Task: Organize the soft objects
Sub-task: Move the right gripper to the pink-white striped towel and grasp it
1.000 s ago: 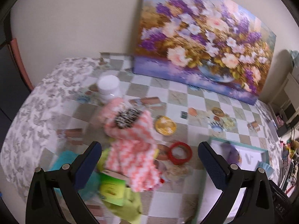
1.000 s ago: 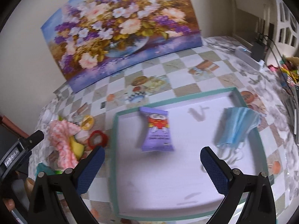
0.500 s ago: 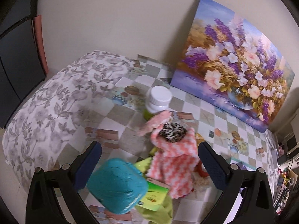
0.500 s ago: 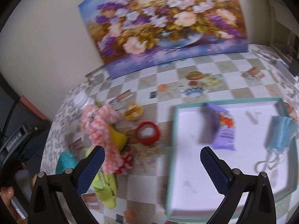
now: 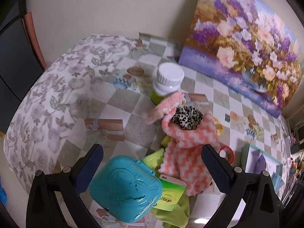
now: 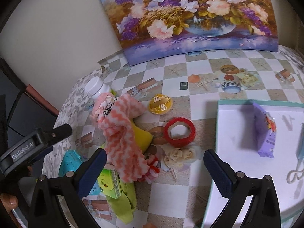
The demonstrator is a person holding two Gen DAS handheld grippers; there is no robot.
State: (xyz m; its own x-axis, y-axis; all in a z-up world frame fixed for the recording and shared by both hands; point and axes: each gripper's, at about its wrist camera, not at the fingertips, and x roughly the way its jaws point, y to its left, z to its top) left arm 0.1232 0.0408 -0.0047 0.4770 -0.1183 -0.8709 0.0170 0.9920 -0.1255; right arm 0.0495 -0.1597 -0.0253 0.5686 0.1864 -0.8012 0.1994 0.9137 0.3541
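White lettering reading "GenRobot.AI" runs along the black body of the left claw (image 6: 62,131), seen from the right wrist view. The round gold tin (image 6: 160,104) on the counter carries two large red Chinese characters on its lid, the lower one reading "富". The green packet (image 5: 169,195) beside the teal case bears small orange Chinese print and a round logo, too blurred to read.

L tool (image 5: 152,169) & R tool (image 6: 154,169) both spread, seemingly empty.
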